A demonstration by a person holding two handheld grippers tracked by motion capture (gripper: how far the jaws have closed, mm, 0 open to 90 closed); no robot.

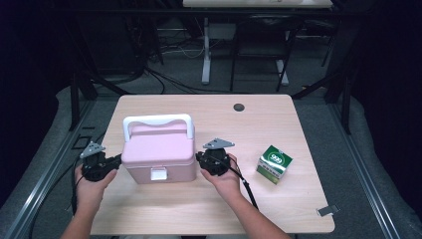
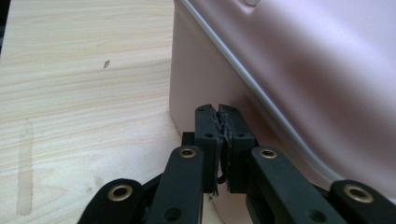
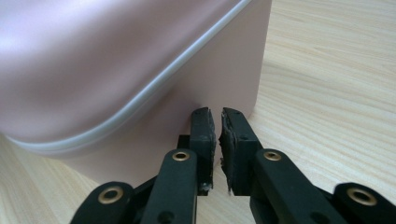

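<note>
1. A pale pink plastic carry box [image 1: 159, 158] with a white arched handle [image 1: 158, 122] and a white front latch [image 1: 158, 174] stands upright on the light wooden worktop [image 1: 259, 124], left of its middle and toward the person's side.
2. The left tool [image 1: 117, 160], black with a grey three-cornered plate on top, sits in the person's left hand [image 1: 90, 185] at the box's left end wall, low down near the base.
3. In the left gripper view the left tool [image 2: 222, 122] has its two jaws pressed together, pads meeting with nothing between them; the tips lie right at the pink wall [image 2: 196, 84], below the white seam line of the lid [image 2: 261, 100].
4. The right tool [image 1: 199, 158], held in the right hand [image 1: 225, 180], sits at the box's right end wall, opposite the left one, so the box lies between the two tools.
5. In the right gripper view the right tool [image 3: 218, 122] has its jaws nearly closed, a thin slit left between the pads, gripping nothing; the tips lie just at the pink wall [image 3: 219, 74], near the box's corner.
6. A small green and white cardboard carton [image 1: 274, 164] lies on the worktop to the right of the right hand, apart from the box.
7. A dark round hole [image 1: 239, 107] shows near the far edge of the worktop, and a small grey clip [image 1: 327, 210] lies near its right front corner.
</note>
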